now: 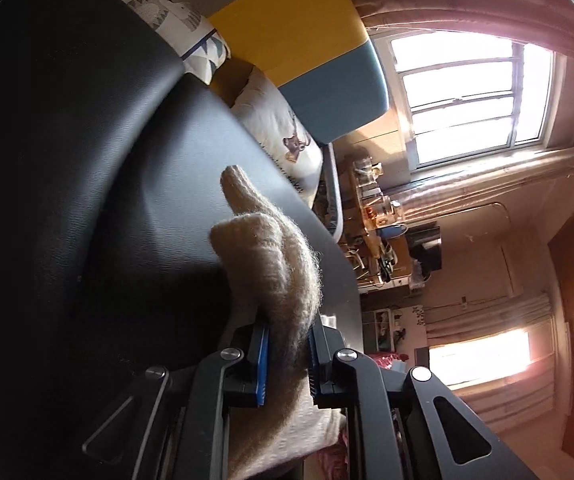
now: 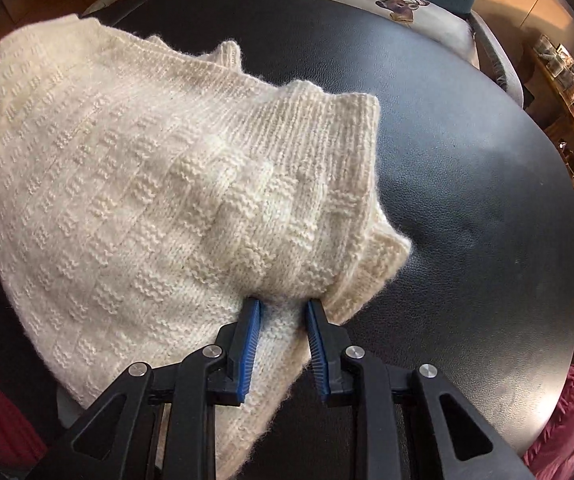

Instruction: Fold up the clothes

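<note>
Cream sweater [image 2: 135, 184], hem hidden between right hand-held gripper [image 2: 283, 320] pads.

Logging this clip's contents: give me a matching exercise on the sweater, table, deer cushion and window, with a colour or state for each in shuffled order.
Things:
1. sweater
2. table
3. deer cushion
4. window

States:
A. black, leather-like surface
B. bright with daylight
C. cream knit, clamped by both the left gripper and the right gripper
D. lying past the table's far edge

Pairs: 1-C, 2-A, 3-D, 4-B
</note>
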Tool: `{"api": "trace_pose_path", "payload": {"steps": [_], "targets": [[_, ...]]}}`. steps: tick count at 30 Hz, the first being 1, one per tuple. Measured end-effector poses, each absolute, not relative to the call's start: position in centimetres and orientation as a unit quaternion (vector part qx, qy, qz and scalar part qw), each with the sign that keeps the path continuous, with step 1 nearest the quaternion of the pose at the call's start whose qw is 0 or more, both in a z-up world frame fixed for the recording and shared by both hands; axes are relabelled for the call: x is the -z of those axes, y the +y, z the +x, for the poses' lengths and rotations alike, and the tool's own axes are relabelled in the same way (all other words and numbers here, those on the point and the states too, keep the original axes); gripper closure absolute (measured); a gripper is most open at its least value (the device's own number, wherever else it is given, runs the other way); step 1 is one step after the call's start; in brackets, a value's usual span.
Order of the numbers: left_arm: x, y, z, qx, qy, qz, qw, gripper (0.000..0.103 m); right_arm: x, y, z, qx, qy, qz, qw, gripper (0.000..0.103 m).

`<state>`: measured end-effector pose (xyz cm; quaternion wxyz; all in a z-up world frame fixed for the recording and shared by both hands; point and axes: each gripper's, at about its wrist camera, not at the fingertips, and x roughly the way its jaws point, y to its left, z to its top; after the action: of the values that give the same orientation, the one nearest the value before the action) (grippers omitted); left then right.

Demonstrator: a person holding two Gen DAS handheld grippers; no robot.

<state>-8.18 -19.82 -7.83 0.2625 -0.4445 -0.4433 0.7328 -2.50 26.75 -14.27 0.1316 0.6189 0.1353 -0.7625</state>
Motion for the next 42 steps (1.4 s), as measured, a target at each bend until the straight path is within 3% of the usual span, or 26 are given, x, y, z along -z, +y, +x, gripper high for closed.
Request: {"api": "trace_pose_path", "payload": {"steps": [9, 20, 38, 41, 42], "targets": [[3.0, -12.6, -8.4, -0.719, -0.481, -0.429, 0.260, 0.088, 13.9, 26.9, -3.7, 0.760, 0.092, 0.624, 0.158, 0.078], [2.9, 0.1, -8.9, -0.698, -0.475, -0.468, 0.261, 0.088, 13.5, 30.8, -3.3, 0.777, 0.014, 0.600, 0.189, 0.078], [10.4, 15.6, -9.9, -0.704, -0.354, -0.567, 0.241, 0.088, 13.1, 34.8, -1.9, 0.788, -0.060, 0.572, 0.218, 0.078], [12.2, 15.8, -9.9, -0.689, -0.359, -0.583, 0.238, 0.084, 13.1, 35.4, -1.6, 0.791, -0.068, 0.568, 0.219, 0.078], [12.4, 15.5, -9.9, -0.677, -0.374, -0.586, 0.242, 0.079, 13.0, 35.6, -1.5, 0.791, -0.070, 0.567, 0.220, 0.078]]}}
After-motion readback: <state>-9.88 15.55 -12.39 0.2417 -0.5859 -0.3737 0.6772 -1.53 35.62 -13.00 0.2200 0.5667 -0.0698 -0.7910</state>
